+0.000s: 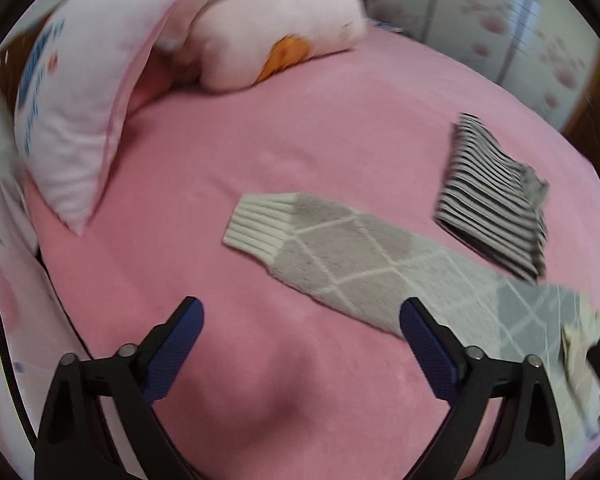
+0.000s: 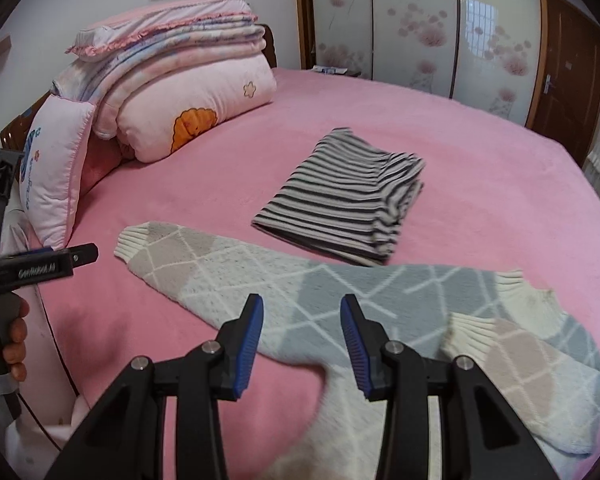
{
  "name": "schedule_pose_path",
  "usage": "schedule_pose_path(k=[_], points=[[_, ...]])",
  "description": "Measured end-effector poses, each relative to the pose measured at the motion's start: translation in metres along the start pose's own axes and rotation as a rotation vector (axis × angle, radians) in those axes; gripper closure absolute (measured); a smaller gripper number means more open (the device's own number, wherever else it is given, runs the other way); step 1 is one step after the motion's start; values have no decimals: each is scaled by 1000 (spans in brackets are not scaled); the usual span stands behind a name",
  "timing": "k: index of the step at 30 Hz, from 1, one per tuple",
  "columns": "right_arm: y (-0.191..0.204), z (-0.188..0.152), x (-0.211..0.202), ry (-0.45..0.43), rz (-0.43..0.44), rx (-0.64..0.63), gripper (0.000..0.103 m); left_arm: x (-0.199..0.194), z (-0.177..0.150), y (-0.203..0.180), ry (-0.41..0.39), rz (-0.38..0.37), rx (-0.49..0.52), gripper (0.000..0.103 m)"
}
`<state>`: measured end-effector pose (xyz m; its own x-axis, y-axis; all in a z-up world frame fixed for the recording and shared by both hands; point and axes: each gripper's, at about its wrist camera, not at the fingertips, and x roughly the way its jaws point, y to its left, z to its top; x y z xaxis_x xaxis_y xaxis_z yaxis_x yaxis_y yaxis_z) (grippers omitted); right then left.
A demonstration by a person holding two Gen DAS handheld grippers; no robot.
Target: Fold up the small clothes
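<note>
Right gripper [image 2: 302,312] hangs over the sweater [image 2: 340,292], jaws partly apart, blue pads clear of the knit, nothing between them. Left gripper [image 1: 300,320] spread wide over bare pink bedsheet [image 1: 300,140], nothing held; its right finger [image 1: 424,340] stands just in front of the sweater sleeve [image 1: 332,256]. In the right wrist view the left gripper shows at the left edge, with a hand [image 2: 16,340] on its grip.

Sweater lies flat on the bed, grey and pale blue with a white diamond pattern. One sleeve stretched out to the left, ribbed cuff [image 2: 130,242] at the far end; the other sleeve [image 2: 532,376] is folded across at the right.

Just beyond it, apart, a folded striped garment [image 2: 348,204]. Further back at the headboard: stacked quilts [image 2: 180,76] and a pillow [image 2: 56,176] leaning upright. Wardrobe doors [image 2: 416,24] with flower print behind the bed.
</note>
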<state>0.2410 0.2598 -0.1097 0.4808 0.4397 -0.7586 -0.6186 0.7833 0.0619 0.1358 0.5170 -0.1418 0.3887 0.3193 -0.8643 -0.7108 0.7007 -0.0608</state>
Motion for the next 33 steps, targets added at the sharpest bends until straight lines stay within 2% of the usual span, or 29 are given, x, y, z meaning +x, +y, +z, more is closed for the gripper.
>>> schedule_pose_path(k=[6,13,17,21,22,24,26,30,33], points=[[15,5,26,17,1,-25,63,63,17,9,78,39,-75,14],[12,-3,36,32,6,-36,63,125,21,11,176,94,-148,19],[6,-10,36,30,-5,-40,63,150,20,18,230,78,-233,19],[-3,-17,34,35,-4,-23,63,161,19,16,231,88,-268,20],[-5,-19,33,36,-5,-17,63,162,19,13,224,97,-262,23],[-10,-23,32,39,-7,-9,63,162,21,7,210,86,-242,46],[-15,-27,30,41,-11,-2,63,159,23,-5,192,64,-216,92],[-25,-34,25,43,-37,3,63,144,23,-32,115,134,-133,94],[-35,-39,18,40,-47,24,63,124,23,-50,43,130,-97,94]])
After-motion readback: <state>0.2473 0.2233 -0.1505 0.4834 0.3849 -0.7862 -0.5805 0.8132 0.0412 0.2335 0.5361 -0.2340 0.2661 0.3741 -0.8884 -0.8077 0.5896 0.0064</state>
